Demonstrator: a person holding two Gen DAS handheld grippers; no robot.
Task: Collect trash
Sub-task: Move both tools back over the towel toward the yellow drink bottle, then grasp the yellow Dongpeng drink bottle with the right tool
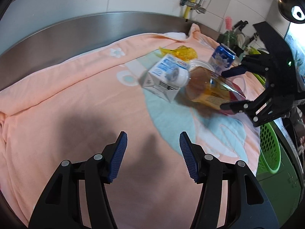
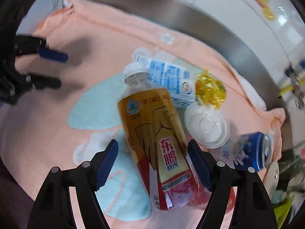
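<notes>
The bottle (image 2: 155, 143) lies on the towel (image 2: 95, 43), its base between the spread jaws of the right gripper (image 2: 153, 165), neither pad clearly touching it. By its cap lies the carton (image 2: 169, 79); beyond are the wrapper (image 2: 210, 90), lid (image 2: 206, 126) and can (image 2: 251, 150). The left gripper (image 1: 153, 157) hovers nearer, spread, holding nothing

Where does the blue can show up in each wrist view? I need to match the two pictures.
Left wrist: the blue can is upper right, behind the bottle.
Right wrist: the blue can is at the right edge, beside the white lid.
Shared landmark: the milk carton, next to the bottle's cap end.
</notes>
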